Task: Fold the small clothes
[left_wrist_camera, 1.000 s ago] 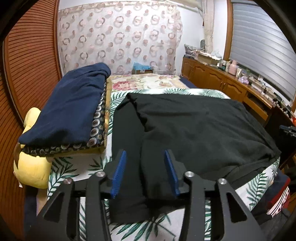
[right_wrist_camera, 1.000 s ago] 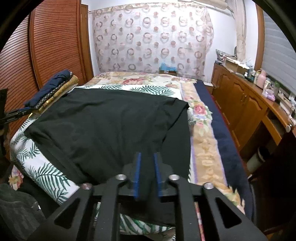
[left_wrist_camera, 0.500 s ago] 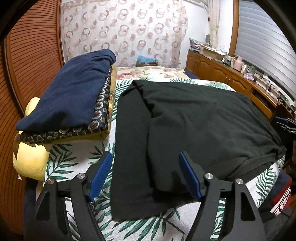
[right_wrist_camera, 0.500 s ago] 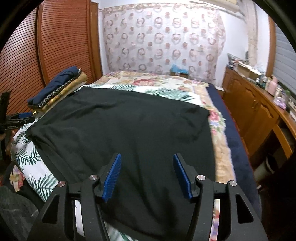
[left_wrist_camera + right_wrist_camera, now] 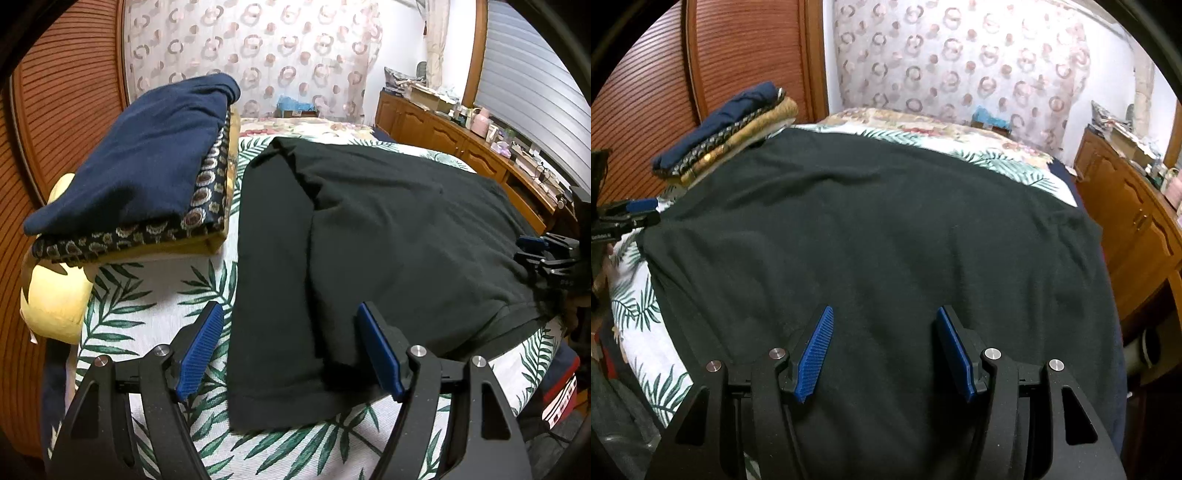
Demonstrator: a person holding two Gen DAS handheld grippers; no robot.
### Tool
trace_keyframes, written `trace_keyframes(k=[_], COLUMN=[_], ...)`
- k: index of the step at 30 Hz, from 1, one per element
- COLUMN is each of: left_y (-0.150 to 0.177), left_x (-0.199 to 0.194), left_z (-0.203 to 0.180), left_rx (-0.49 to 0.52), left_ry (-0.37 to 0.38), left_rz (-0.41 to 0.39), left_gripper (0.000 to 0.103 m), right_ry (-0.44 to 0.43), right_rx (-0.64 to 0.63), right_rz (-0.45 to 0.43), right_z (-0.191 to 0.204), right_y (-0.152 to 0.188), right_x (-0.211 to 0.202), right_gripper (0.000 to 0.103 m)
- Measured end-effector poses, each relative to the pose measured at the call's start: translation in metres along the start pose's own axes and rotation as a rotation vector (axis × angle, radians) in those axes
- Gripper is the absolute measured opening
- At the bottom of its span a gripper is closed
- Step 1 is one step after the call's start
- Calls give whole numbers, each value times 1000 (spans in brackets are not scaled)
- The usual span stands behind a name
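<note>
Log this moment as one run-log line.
black garment: flat on bed, side folded in | left gripper: open | right gripper: open | holding: nothing

A large black soft-knit garment (image 5: 388, 236) lies spread flat across the palm-leaf-printed bedspread (image 5: 147, 295), its left part doubled over in a long lengthwise fold, its near hem at the bed's near edge.

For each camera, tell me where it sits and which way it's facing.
Left wrist: rides the left tongs, open, aimed down over the black garment, its folded edge and the clothes stack; right tongs at far right.
Right wrist: rides the right tongs, open, over the garment's middle; left tongs at left.
Shared: garment, stack, curtain.
</note>
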State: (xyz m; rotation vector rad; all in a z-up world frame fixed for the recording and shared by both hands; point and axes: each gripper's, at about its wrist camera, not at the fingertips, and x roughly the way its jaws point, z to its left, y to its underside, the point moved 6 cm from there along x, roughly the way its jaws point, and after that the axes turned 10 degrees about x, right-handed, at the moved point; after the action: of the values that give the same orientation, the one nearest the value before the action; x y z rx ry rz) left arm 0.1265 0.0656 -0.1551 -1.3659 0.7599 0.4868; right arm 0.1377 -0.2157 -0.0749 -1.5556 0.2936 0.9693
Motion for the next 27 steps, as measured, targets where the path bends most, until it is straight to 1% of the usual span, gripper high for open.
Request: trace_keyframes(k=[3,5,7,12,18,22,27], left_y=[4,6,6,4,1,-3,-4], left_x=[4,8,11,13,15,19,25], left_z=[2,1,-2,-8,-4,2,6], left_rx=[-15,-29,-36,-25,-55,-43,-25], left_ry=[21,57,77,70,85,46,29], left_rz=[14,24,30,31,23,47,64], left_gripper=[76,76,76,77,77,77,77], right_ry=[7,1,-8,-4,-4,-6,-6], right_rx=[-4,-2,1,-3,-3,-3,-2], right_rz=[3,1,-3,-9,-12,-14,-14], right_z=[1,1,-1,4,4,3,2], right_y=[-4,-4,-4,3,5,6,6], right_x=[4,0,0,3,4,2,2], right_gripper=[60,61,63,64,64,64,64])
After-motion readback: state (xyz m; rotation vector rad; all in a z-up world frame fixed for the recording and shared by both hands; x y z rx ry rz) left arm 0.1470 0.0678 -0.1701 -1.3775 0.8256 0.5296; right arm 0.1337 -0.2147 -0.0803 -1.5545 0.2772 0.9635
